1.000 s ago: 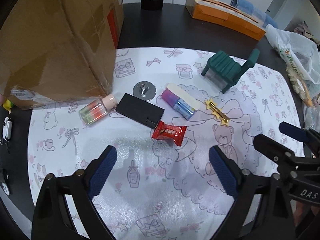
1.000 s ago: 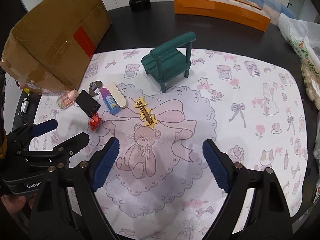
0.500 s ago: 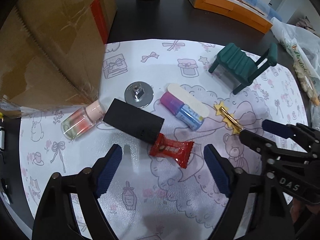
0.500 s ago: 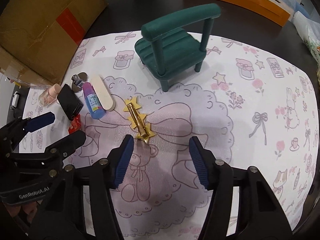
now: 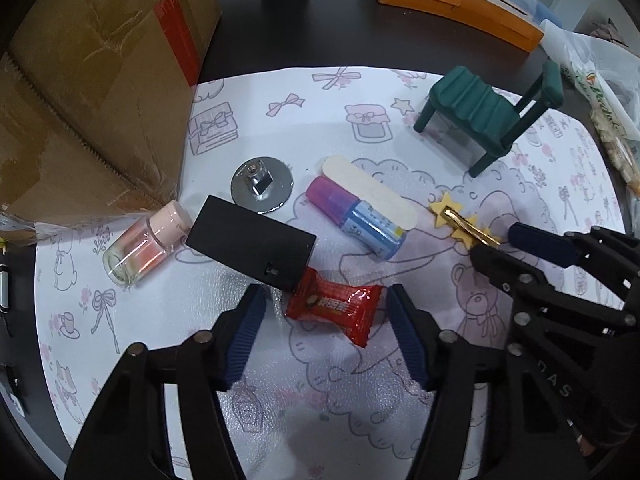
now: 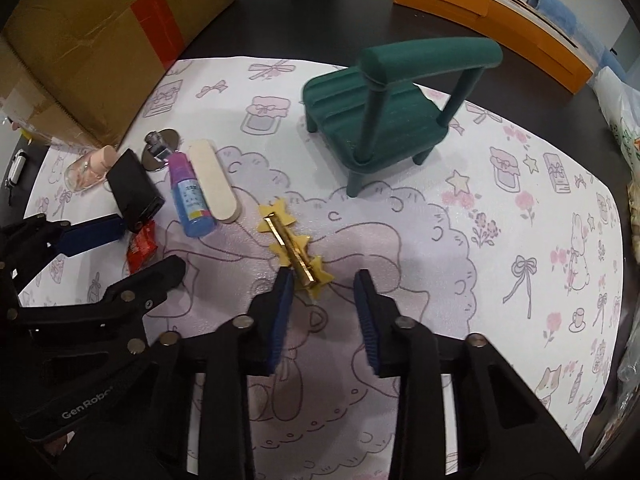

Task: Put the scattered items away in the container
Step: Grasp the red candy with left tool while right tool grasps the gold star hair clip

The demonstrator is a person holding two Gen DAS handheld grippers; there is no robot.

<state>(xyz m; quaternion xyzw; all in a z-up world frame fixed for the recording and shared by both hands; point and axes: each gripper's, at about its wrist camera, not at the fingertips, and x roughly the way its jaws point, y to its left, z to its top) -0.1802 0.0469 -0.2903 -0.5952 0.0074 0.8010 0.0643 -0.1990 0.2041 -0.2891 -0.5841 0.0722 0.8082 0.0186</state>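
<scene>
Both hand-held grippers were low over the printed mat (image 5: 320,420), jaws apart, nothing held.

Left hand-held gripper (image 5: 326,330) straddled the red candy (image 5: 334,306), pads either side of the wrapper and apparently not touching it. Right hand-held gripper (image 6: 322,304) sat at the near end of the gold star hair clip (image 6: 294,250); its left pad was touching or just over the clip's end, its right pad was clear.

Step in hand, as I read it: two simultaneous picks.
- Candy: close across the padded middle, not the crimped ends, or the wrapper may slip. The black box (image 5: 252,244) touched the candy's far-left corner, so lift straight up to avoid dragging it.
- Clip: flat and thin on the mat. It looked off-centre in the jaws, so shift left to centre the bar and get the pads right down before closing.

Container looked to be the cardboard box (image 5: 92,92) at the far left, on the mat's edge; its opening wasn't visible, so drop height is a guess.

Clearances:
- Small bottle (image 5: 146,246), metal disc (image 5: 262,184), blue-and-pink tube (image 5: 356,218) and nail file (image 5: 370,190) were bunched between the candy and the box; carry over them.
- Green toy chair (image 6: 384,120) stood upright, well clear beyond the clip.
- The two grippers were near each other; stagger the lifts.
- Open mat to the right; dark worktop (image 5: 340,40) beyond.
</scene>
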